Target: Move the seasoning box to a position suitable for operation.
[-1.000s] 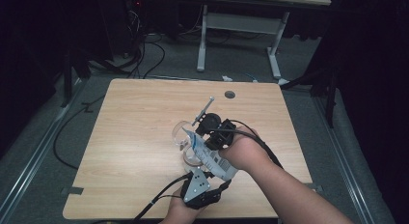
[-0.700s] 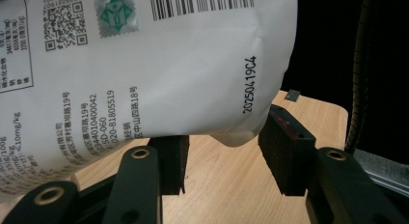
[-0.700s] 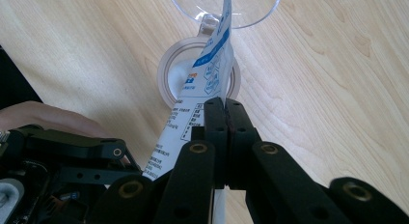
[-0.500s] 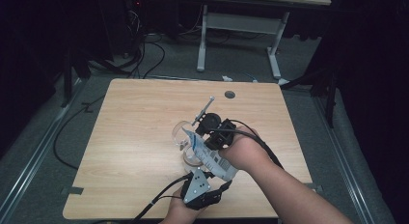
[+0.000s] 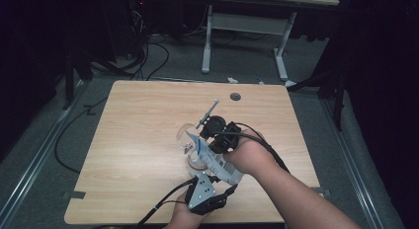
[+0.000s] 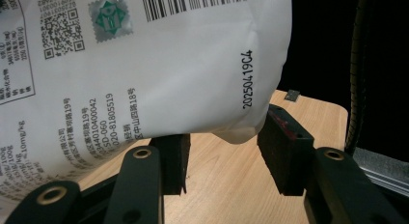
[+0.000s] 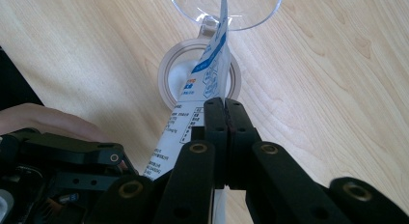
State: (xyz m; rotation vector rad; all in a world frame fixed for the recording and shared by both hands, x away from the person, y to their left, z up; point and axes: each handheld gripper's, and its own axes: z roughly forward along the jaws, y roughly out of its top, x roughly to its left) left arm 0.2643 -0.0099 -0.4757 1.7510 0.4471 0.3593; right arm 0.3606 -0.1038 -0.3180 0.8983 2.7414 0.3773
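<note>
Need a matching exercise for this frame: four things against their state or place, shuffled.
Things
1. left gripper
2. right gripper
3. white pouch
4. round hole in the table

States or places
A. near the table's far edge
B. jaws shut on the pouch's thin edge
C. printed with a barcode, top end at the clear glass
D. jaws apart, either side of the pouch's bottom corner

Pairs: 1-D, 2-B, 3-C, 4-A

Note: the left jaws have just been closing a little, with the pouch's corner between them.
</note>
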